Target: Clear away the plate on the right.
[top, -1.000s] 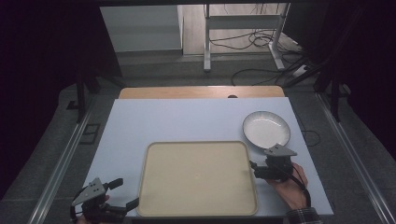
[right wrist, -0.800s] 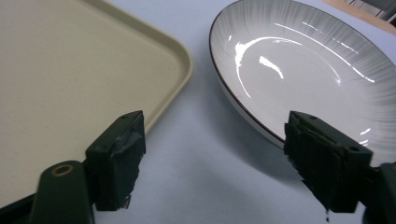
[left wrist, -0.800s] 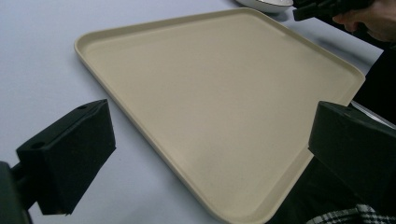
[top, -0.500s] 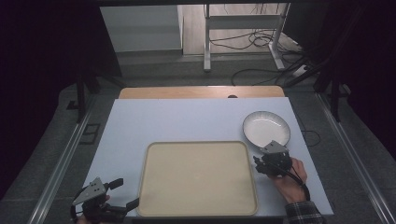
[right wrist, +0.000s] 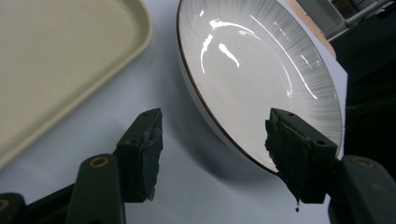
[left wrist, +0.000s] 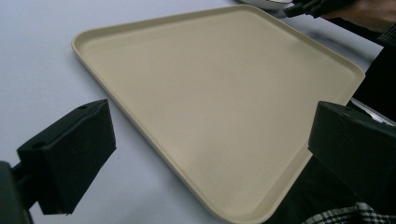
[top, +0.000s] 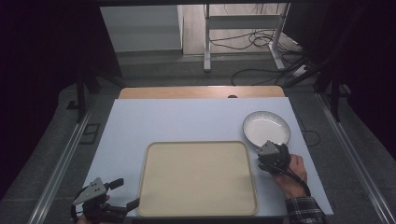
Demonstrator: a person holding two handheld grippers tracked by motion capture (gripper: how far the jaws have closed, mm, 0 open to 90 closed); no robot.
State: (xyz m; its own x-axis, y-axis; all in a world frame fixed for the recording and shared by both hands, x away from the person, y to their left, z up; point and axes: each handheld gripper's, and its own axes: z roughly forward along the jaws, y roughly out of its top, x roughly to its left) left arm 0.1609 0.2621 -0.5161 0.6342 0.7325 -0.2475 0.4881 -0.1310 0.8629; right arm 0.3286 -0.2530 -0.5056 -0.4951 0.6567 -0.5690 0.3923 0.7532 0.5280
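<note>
Right gripper view, glossy white round ribbed plate (right wrist: 261,88) with dark rim, right gripper (right wrist: 212,156) jaws spread at its near edge, matte beige rectangular plastic tray (right wrist: 60,60) alongside, left gripper (left wrist: 210,161) jaws wide apart at tray corner

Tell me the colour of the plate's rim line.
Dark brown, a thin line round the white, finely ribbed plate; the right gripper view shows it best.

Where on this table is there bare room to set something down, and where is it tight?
The tray itself is bare. A wide free band of the table runs between the tray's far rim and the wooden edge, left of the plate. It is tight by the tray's right side, where the right gripper, open, nears the plate, and by the left gripper.
</note>
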